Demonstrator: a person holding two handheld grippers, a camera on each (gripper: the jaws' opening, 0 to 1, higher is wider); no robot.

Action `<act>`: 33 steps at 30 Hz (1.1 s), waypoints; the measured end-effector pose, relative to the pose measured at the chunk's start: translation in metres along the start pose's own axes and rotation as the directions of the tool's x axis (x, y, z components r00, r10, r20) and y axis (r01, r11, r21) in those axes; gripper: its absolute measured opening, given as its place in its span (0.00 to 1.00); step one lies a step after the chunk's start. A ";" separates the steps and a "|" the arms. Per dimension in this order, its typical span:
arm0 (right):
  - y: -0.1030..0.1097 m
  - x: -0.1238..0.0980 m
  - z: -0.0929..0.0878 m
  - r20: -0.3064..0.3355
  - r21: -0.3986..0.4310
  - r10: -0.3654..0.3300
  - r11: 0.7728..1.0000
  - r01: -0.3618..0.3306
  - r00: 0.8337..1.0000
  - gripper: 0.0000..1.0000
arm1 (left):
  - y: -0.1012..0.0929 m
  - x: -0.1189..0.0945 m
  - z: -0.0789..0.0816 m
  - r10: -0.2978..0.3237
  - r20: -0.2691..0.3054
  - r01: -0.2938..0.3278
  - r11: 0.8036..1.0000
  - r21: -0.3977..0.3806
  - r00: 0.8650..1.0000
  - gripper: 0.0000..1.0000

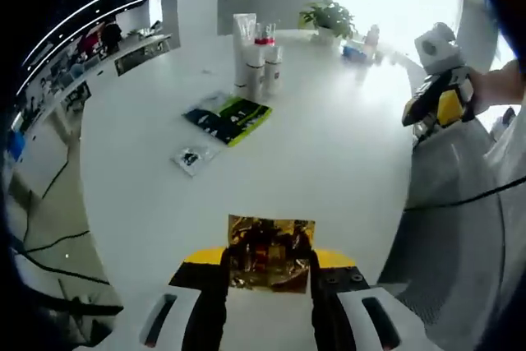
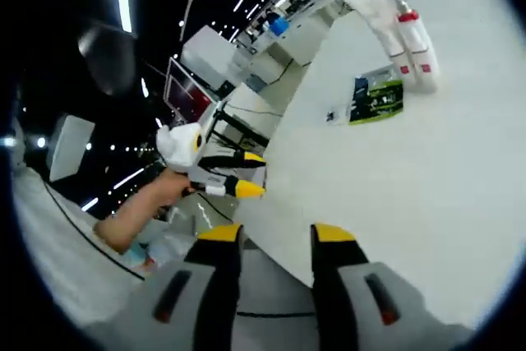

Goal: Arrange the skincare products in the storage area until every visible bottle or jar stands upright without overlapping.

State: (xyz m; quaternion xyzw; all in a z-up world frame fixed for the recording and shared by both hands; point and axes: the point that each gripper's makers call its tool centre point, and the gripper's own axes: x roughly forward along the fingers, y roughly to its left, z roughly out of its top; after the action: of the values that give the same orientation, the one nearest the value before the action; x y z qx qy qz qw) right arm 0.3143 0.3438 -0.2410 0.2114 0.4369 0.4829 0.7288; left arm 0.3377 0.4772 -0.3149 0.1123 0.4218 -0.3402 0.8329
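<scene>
Several white skincare bottles and a tube stand upright together at the far side of the round white table. They appear again in the right gripper view. Black-and-green packets lie flat in front of them, with a small sachet nearby. A crinkled gold foil packet spans the gap between the wide-apart jaws of my left gripper at the table's near edge; I cannot tell whether they touch it. My right gripper is open and empty, off the table's edge.
A potted plant and small items stand at the table's far rim. A hand holds the right gripper beside the table; another hand holds the left gripper. Desks and a monitor stand beyond.
</scene>
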 end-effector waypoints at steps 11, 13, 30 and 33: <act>0.023 0.039 -0.015 -0.123 -0.052 0.001 0.999 -0.007 0.992 0.36 | -0.074 -0.009 0.028 -0.053 0.066 0.047 0.995 0.090 0.996 0.40; 0.019 0.039 -0.019 -0.128 -0.066 -0.026 0.998 0.018 0.991 0.36 | -0.084 -0.009 0.033 -0.063 0.067 0.054 0.991 0.122 0.996 0.40; 0.008 0.040 -0.081 -0.276 0.003 -0.068 0.997 0.072 0.959 0.04 | -0.171 -0.004 0.034 -0.138 0.018 0.125 0.939 0.319 0.990 0.40; 0.011 0.041 -0.084 -0.298 0.034 -0.057 0.997 0.070 0.953 0.03 | -0.171 -0.006 0.030 -0.127 0.036 0.111 0.951 0.289 0.991 0.40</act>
State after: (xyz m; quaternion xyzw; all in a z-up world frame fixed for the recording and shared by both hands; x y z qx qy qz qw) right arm 0.2440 0.3754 -0.2956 0.1384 0.5584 0.4757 0.6655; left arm 0.2412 0.3382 -0.2744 0.1966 0.3515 -0.4499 0.7971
